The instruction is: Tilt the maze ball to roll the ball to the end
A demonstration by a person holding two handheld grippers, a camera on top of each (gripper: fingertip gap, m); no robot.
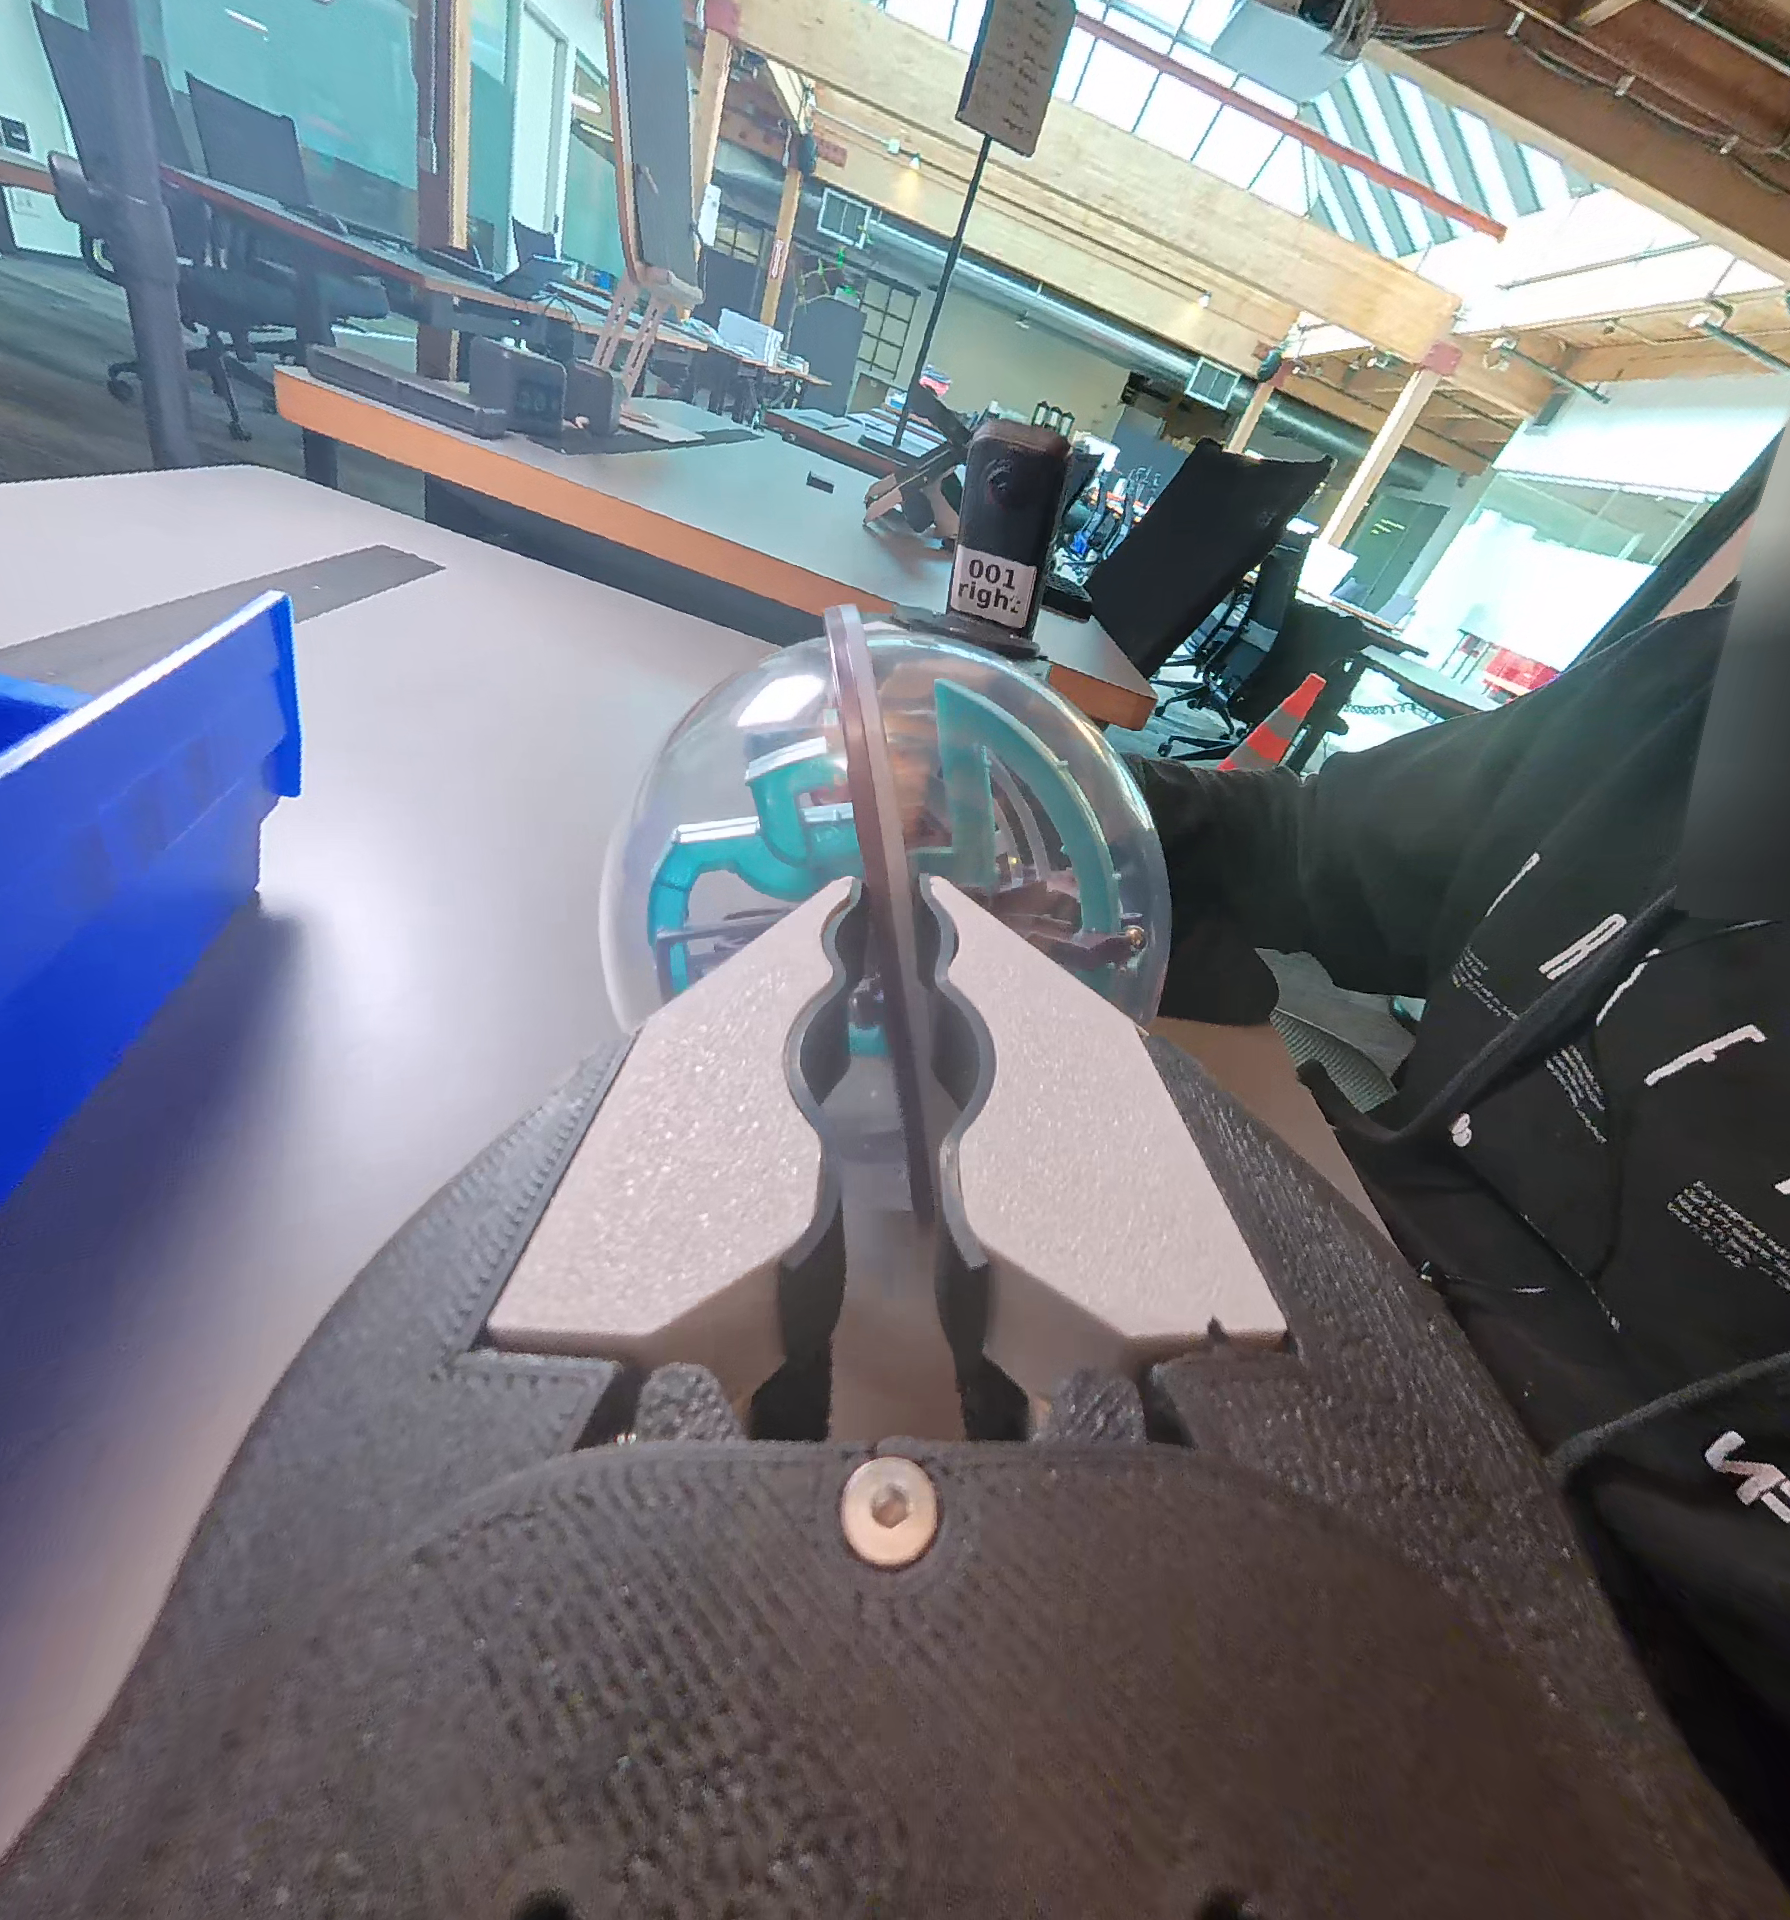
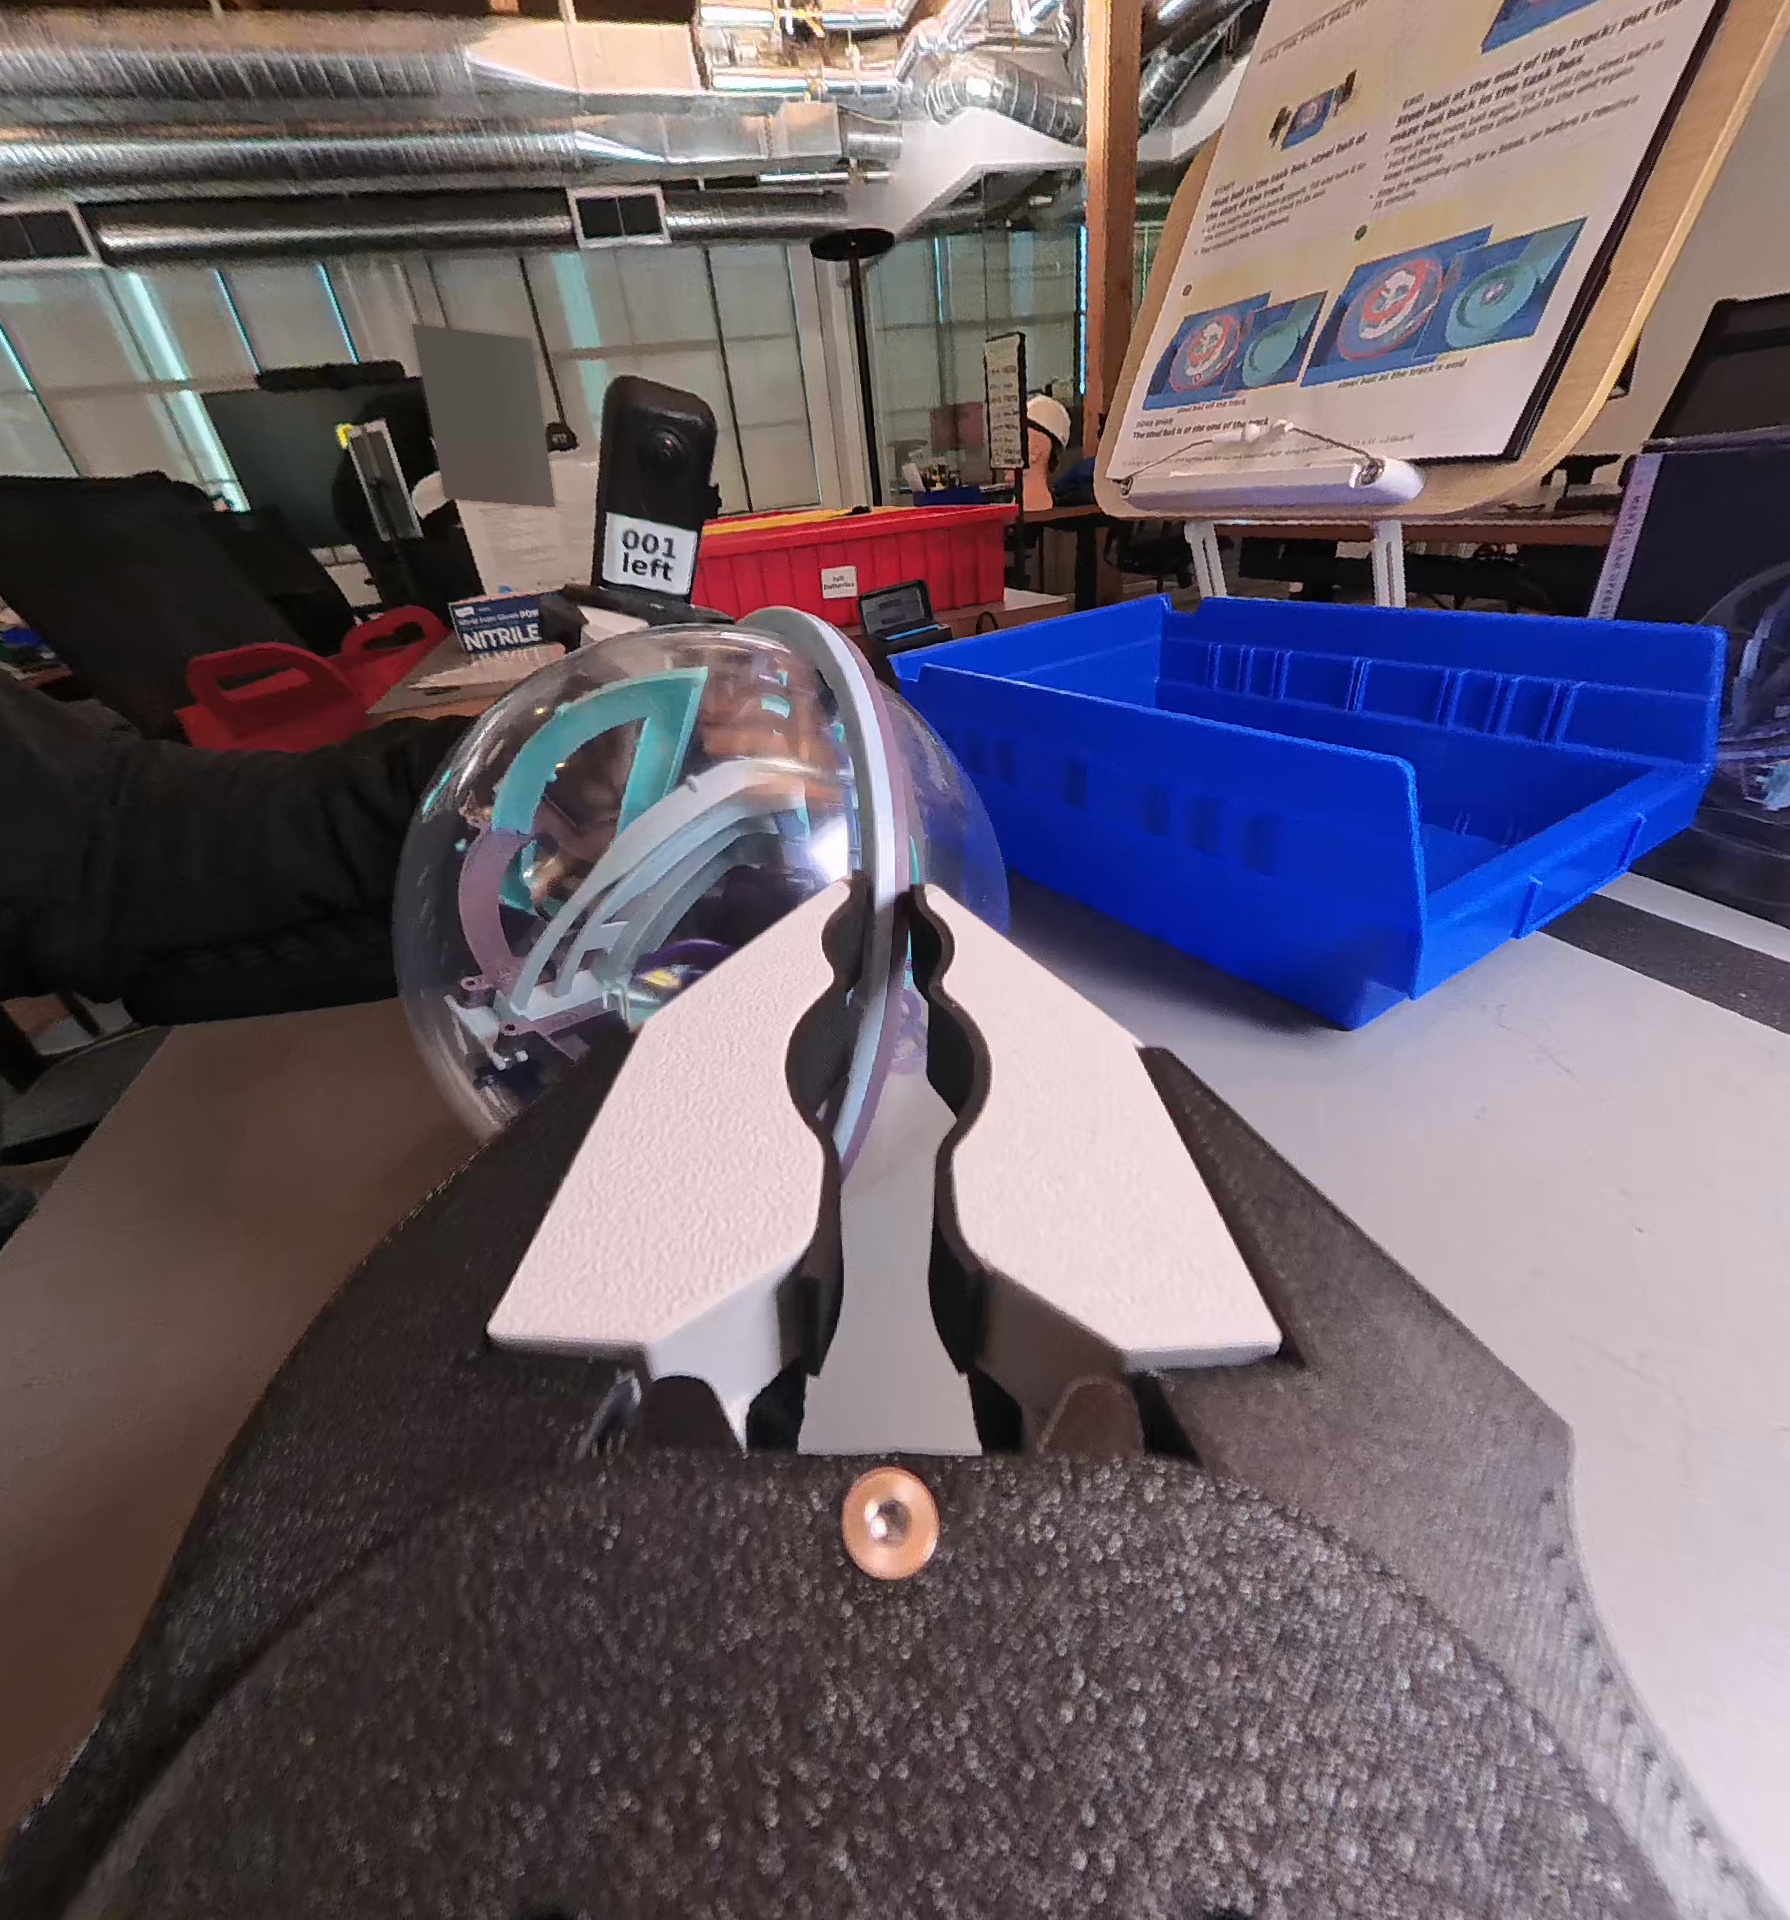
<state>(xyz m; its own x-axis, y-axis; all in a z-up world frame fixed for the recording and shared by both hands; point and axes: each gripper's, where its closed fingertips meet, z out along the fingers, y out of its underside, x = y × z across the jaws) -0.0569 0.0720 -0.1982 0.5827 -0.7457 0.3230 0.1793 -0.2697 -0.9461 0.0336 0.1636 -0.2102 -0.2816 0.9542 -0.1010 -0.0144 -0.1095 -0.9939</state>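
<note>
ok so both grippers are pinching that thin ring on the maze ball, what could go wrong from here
1. Each hand-held gripper, left and right, grips only the thin rim of the maze ball; a sharp tilt might let it slip or twist out.
2. The blue bin sits close; a wide tilt could knock it.
3. The small steel ball could leave its track.

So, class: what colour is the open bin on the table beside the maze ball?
Blue. The bin shows best in the right wrist view.
</note>
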